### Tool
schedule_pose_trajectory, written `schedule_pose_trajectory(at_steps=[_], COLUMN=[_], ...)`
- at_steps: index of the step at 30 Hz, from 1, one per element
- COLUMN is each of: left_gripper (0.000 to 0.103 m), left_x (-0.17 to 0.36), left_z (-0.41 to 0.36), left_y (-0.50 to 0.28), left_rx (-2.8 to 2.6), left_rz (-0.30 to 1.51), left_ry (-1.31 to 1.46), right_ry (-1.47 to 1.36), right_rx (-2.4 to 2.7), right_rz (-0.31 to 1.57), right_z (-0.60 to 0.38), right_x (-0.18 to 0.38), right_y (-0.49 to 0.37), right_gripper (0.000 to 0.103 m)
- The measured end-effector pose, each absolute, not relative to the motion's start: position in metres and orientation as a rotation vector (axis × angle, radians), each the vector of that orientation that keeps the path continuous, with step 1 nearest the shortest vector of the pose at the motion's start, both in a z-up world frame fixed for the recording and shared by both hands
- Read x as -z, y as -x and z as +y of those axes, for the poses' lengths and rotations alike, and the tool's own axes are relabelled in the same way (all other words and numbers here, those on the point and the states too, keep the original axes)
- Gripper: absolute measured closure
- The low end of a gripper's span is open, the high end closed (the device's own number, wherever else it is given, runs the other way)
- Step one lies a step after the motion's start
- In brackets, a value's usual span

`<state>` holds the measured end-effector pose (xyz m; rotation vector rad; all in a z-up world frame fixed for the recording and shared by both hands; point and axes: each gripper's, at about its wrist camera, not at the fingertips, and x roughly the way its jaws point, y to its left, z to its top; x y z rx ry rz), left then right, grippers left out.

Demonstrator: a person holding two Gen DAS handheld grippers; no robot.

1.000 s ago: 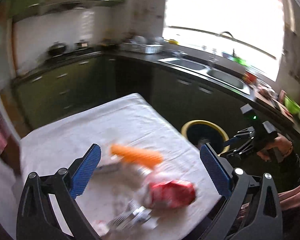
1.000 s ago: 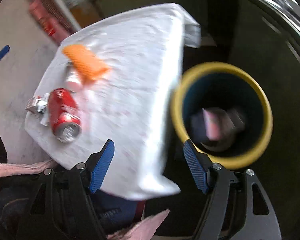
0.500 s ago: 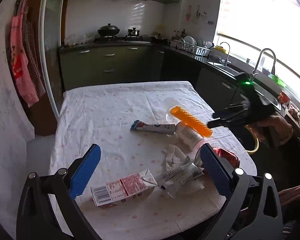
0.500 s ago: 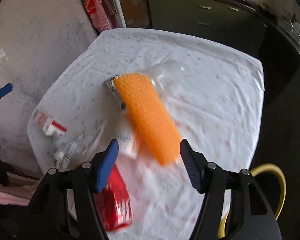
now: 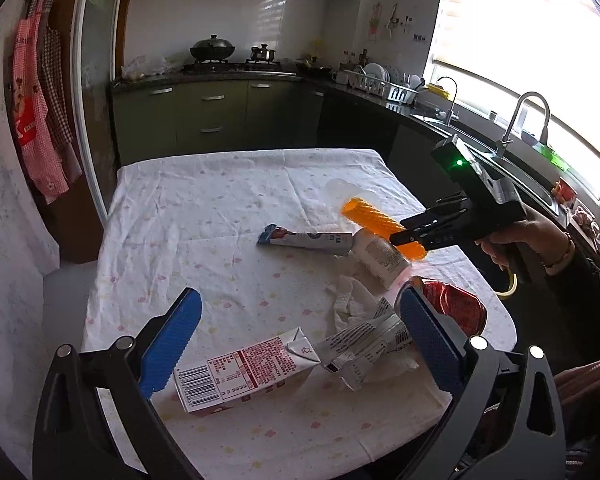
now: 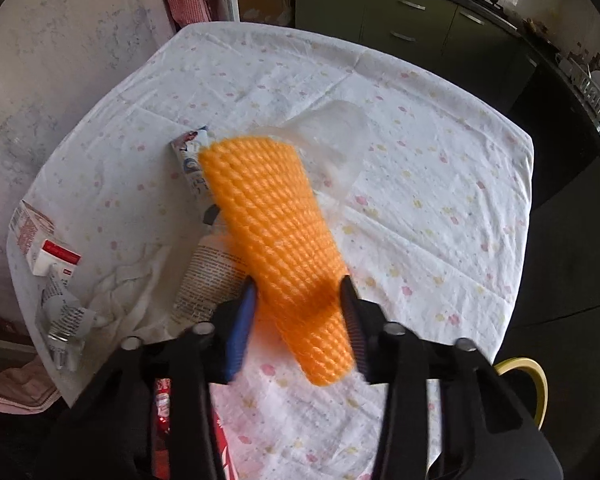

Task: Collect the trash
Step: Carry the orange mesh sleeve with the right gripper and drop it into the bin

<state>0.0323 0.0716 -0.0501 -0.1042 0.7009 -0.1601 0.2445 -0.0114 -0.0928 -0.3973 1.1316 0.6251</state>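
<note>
From the left wrist, the left claw hangs wide apart over the near edge of the table, its blue pads clear of the milk carton and crumpled wrapper lying between them. Beyond, an orange foam net is pinched by the right claw. From the right wrist, the right claw has just been closing, and both pads press the orange foam net's lower end. A white bottle lies on the table beside it, and a yellow bin rim shows at right.
</note>
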Motion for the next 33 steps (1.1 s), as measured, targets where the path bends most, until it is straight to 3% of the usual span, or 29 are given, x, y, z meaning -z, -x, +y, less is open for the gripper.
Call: schedule_pose_trajectory(at_steps=[2,5,24,33], left_gripper=[0.005,0.005,0.005,0.005], left_x=[0.051,0.051,0.04,0.043], left_z=[0.069,0.067,0.027,-0.003], left_y=[-0.033,-0.035,-0.041,-0.052], left_rx=[0.162,0.164,0.238,0.311], left_rz=[0.704,0.709,0.695,0.706], left_ry=[0.1,0.093,0.001,-0.025], right_ry=[0.388,0.358,0.095,-0.082], right_rx=[-0.624,-0.627,-0.607,-0.233], right_rz=[1.125,1.099,0.953,1.04], right_z=[-0.012,-0.017,-0.121,-0.268], right_x=[0.092,0.085,0.005,0.052], right_y=[-0.246,-0.243,-0.179,-0.175], right_gripper=[0.087,0.09,0.09,0.09])
